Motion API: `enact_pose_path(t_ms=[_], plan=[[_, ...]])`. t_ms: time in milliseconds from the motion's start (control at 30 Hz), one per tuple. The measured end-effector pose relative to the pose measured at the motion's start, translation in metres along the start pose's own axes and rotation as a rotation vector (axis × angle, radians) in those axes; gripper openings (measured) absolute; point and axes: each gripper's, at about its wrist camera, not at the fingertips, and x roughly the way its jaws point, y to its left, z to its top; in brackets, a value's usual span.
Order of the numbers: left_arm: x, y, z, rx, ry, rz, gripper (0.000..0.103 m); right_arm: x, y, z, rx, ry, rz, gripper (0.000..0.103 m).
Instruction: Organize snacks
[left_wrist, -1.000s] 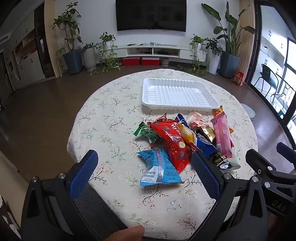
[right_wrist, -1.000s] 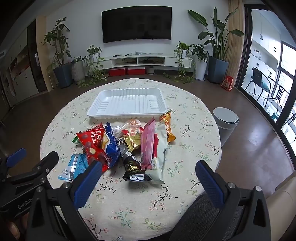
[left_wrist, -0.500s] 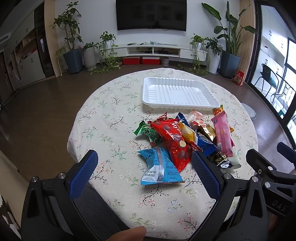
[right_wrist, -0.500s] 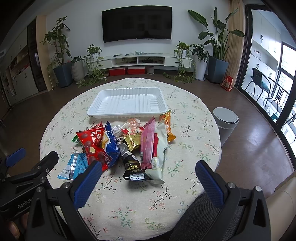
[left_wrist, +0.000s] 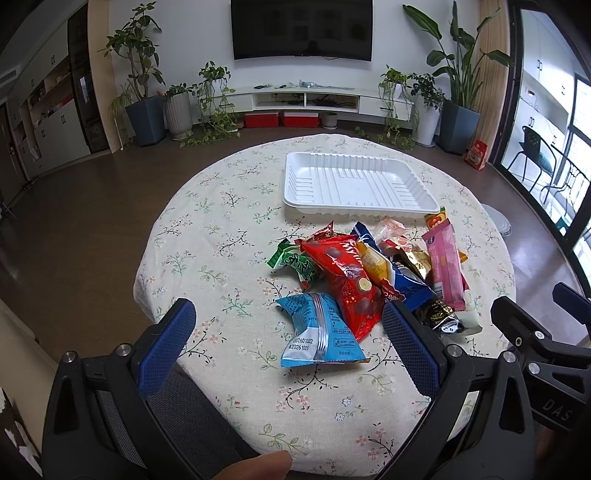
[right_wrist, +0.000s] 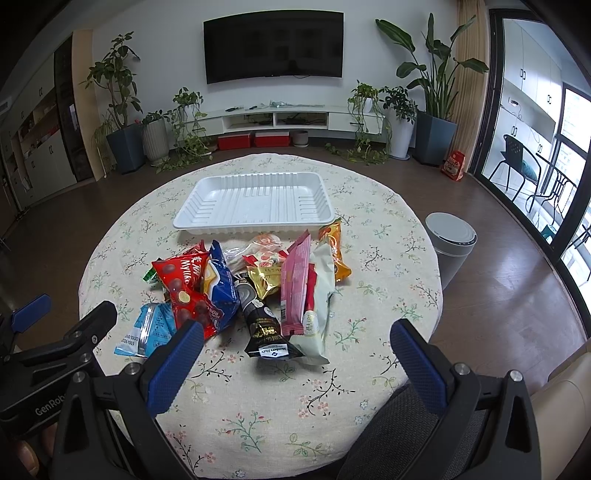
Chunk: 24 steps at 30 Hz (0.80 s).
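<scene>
my left claw (left_wrist: 288, 350) hangs over the near table edge, blue pads wide apart, gripping nothing. my right claw (right_wrist: 295, 362) same, pads spread, nothing between them. snack pile (right_wrist: 251, 288) lies mid table (left_wrist: 221, 229), just in front of the white tray (left_wrist: 354, 184), which holds nothing. light blue pack (left_wrist: 319, 332) is nearest my left claw, partly under the red pack (left_wrist: 343, 273). black pack (right_wrist: 264, 328) and pale pack (right_wrist: 317, 314) lie nearest my right claw, pink pack (right_wrist: 293, 284) on top of them. orange pack (right_wrist: 334, 251) touches the tray edge. grey bin (right_wrist: 448, 243) on the floor right of the table.
</scene>
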Motion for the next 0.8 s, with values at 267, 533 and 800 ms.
enact_pose_path(t_ms=[267,533,800], plan=[[-0.0004,-0.0003,0.0008,0.0,0.001,0.001,0.103,-0.0013,0.0013,0.0005,-0.001,0.001,-0.001,0.103],[0.0002,-0.0008,-0.001,0.0,0.002,0.0,0.103,0.001,0.0012,-0.0007,-0.002,0.003,-0.001,0.103],[-0.0003,-0.0011,0.0,0.001,0.002,0.001,0.103,0.0015,0.0006,-0.0011,-0.002,0.004,-0.001,0.103]])
